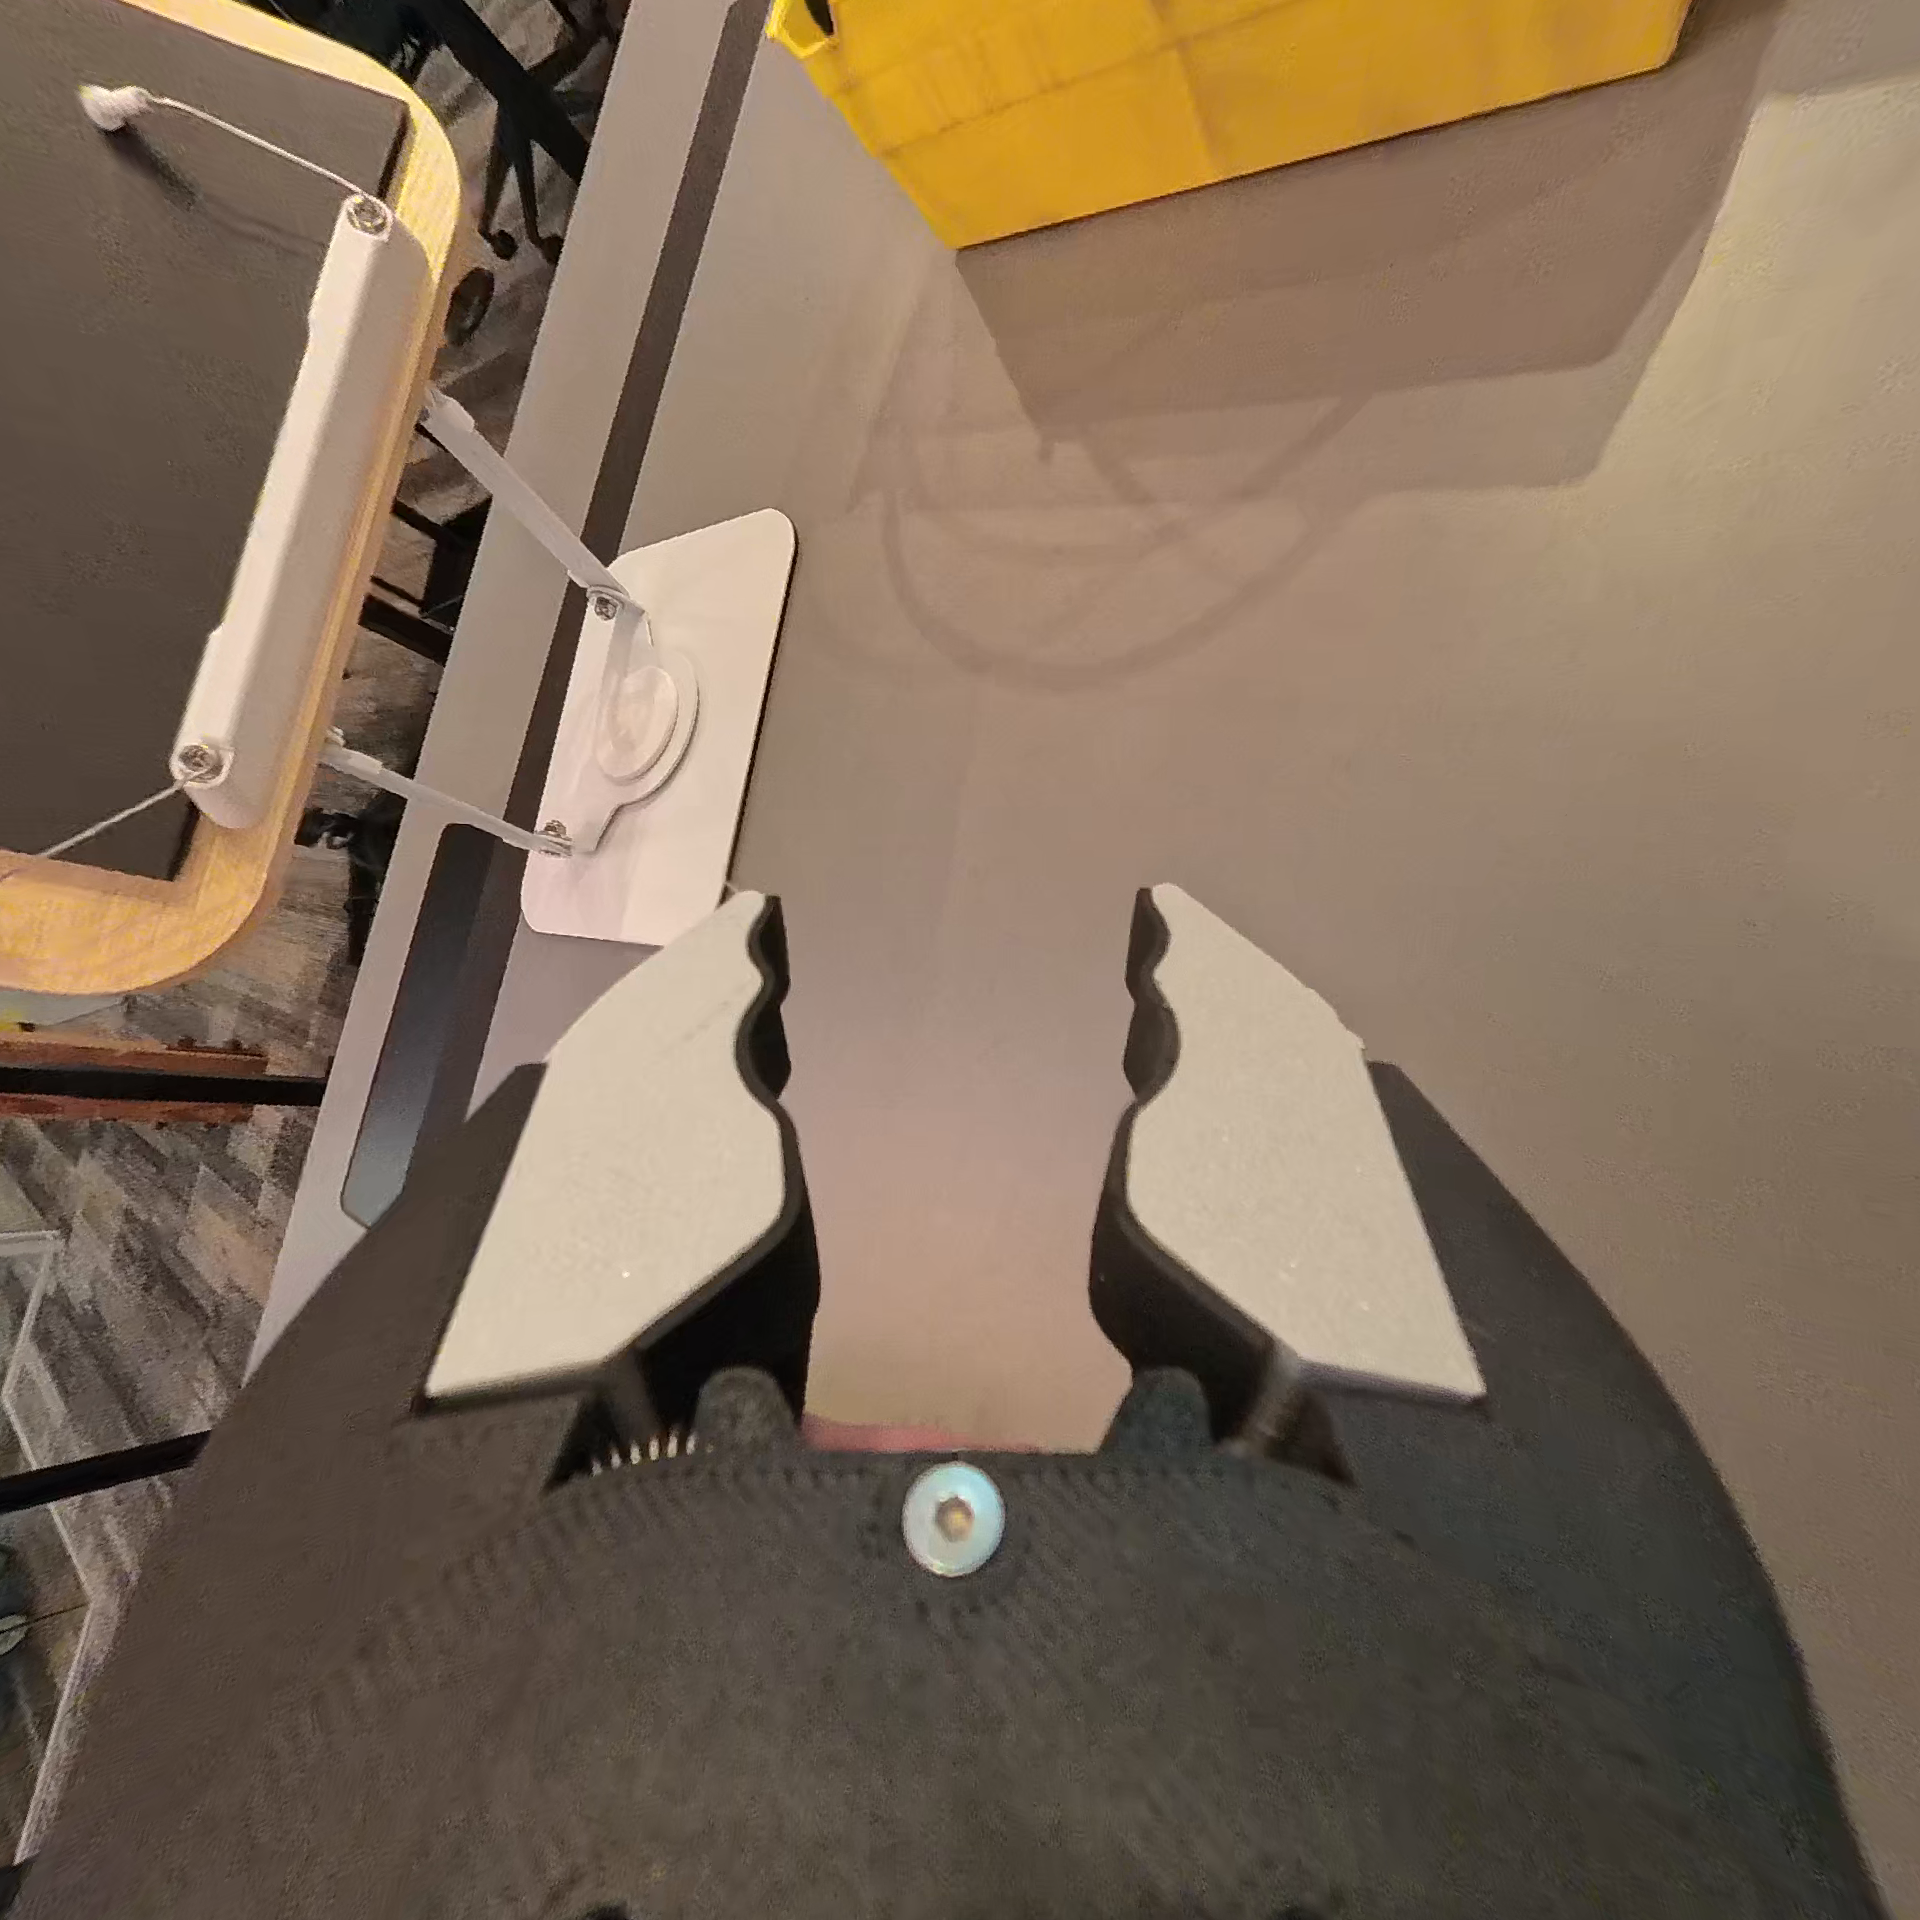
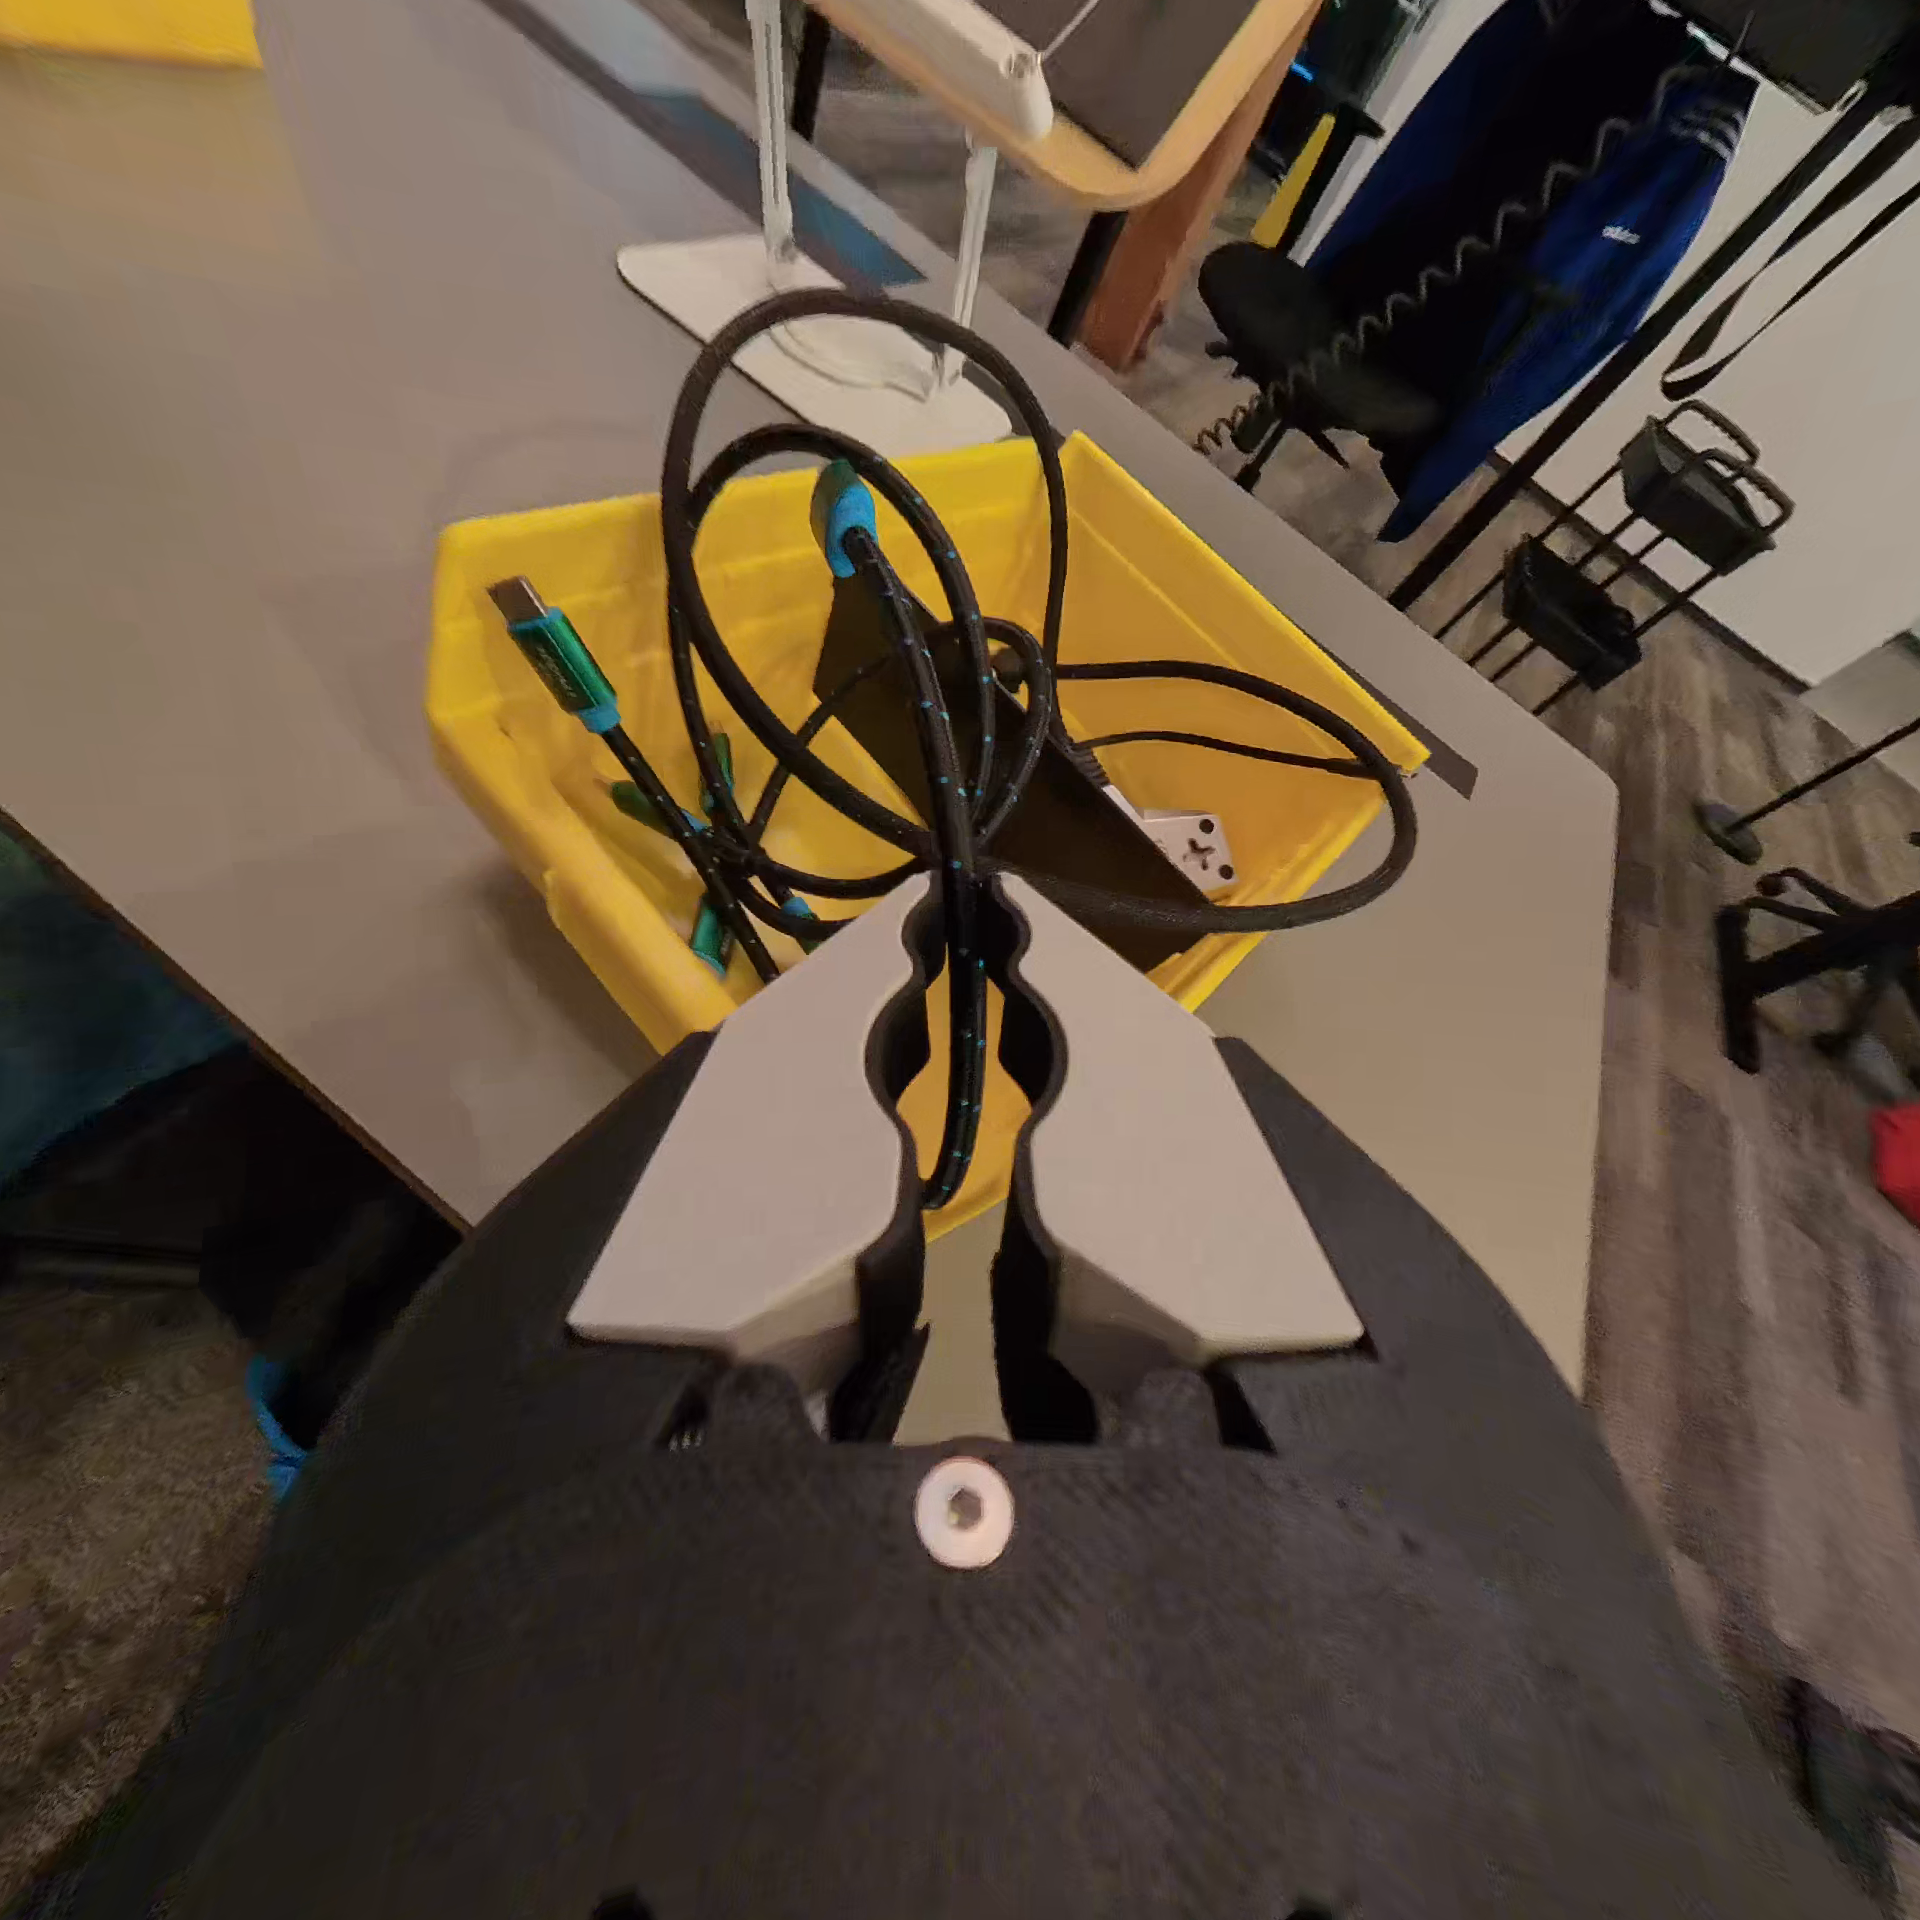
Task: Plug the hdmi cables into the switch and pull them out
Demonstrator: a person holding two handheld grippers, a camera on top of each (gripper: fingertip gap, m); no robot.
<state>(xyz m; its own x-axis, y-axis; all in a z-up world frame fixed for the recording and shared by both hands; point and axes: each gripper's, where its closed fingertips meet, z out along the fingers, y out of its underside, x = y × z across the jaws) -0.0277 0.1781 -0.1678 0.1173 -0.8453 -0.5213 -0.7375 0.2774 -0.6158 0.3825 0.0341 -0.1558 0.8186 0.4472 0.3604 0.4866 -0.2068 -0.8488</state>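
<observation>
While my right hand-held gripper (image 2: pixel 961 904) is clenched on a bundle of braided black HDMI cables (image 2: pixel 966 831), lifted above the yellow bin (image 2: pixel 1195 582) on the desk (image 2: pixel 260 416), the job in hand, as I judge it, is getting the cables out and laid where I can sort them. My left hand-held gripper (image 1: pixel 956 935) hangs released over bare desk, holding nothing, beside a white stand base (image 1: pixel 675 727).

To do this well I would raise the bundle slowly and straight, because the loops hang tangled and several strands trail back into the bin; a jerk could drag the bin or whatever the strands are caught on. One green-and-blue plug (image 2: pixel 556 655) sticks out to the left and another (image 2: pixel 842 514) stands near the top of the loops. Once the bundle rests on open desk, my free left hand-held gripper should take one plug by its body, not the cord.

I am unsure which thing is the switch. A dark wedge-shaped piece (image 2: pixel 1049 821) and a small white block (image 2: pixel 1195 842) lie in the bin behind the cables, half covered, and no ports show. How many cables I hold I cannot count, and more green plugs lie low in the bin, partly hidden by my fingers.
</observation>
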